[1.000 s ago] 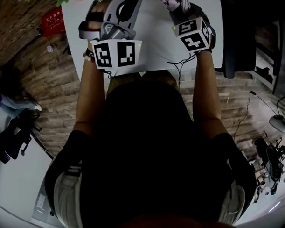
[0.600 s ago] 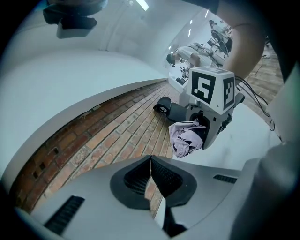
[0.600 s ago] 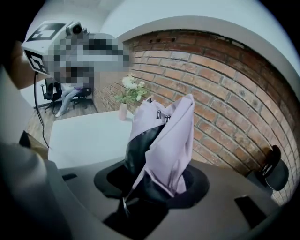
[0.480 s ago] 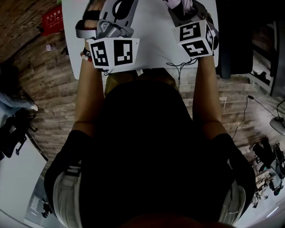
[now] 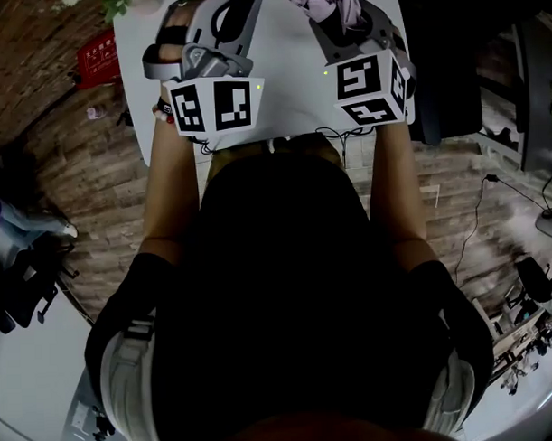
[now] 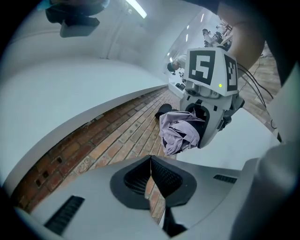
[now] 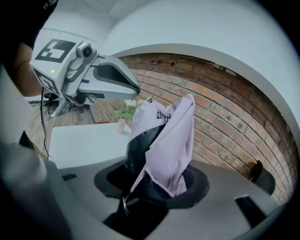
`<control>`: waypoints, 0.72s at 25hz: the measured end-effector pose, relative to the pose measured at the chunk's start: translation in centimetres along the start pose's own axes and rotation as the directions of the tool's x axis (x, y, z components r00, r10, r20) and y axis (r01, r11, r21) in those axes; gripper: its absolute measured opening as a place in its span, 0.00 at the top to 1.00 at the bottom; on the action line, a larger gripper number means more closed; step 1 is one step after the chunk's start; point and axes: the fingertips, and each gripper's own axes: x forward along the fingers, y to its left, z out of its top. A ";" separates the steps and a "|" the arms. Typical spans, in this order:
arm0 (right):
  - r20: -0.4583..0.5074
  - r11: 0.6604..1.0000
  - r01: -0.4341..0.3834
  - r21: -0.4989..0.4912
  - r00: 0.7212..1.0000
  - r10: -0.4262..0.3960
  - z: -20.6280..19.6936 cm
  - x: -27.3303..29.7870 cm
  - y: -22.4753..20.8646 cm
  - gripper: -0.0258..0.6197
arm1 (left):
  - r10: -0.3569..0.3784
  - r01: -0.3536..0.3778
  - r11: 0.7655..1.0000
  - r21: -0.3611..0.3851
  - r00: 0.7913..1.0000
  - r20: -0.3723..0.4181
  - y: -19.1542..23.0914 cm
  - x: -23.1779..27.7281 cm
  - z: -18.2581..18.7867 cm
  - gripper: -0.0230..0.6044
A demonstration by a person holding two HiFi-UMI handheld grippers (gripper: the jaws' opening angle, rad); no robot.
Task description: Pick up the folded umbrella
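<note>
The right gripper (image 7: 154, 185) is clamped on the folded lilac fabric umbrella (image 7: 171, 136), black inside, which sticks out from between its jaws over the flat white table (image 7: 79, 138). The left gripper (image 6: 151, 173), beside it on its left, has its jaws pressed together with nothing between them.

White table (image 5: 285, 84) carries a small flower vase (image 7: 121, 125) near its far edge

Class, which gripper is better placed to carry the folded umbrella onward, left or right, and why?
Right. The right gripper is shut on the folded umbrella, its lilac fabric standing between the fingers; the left gripper is shut and empty.
</note>
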 end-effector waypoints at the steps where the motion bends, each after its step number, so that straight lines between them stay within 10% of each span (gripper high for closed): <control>1: 0.012 1.000 0.004 0.002 1.000 -0.004 0.4 -0.4 0.0 0.61 | 0.000 0.000 1.000 0.003 1.000 0.005 0.1 0.0 0.2 0.94; 18: 0.256 0.995 0.100 -0.010 0.962 -0.094 6.7 -5.2 -1.7 0.61 | 0.084 -0.084 0.996 -0.003 0.996 0.002 3.0 -2.1 1.5 0.94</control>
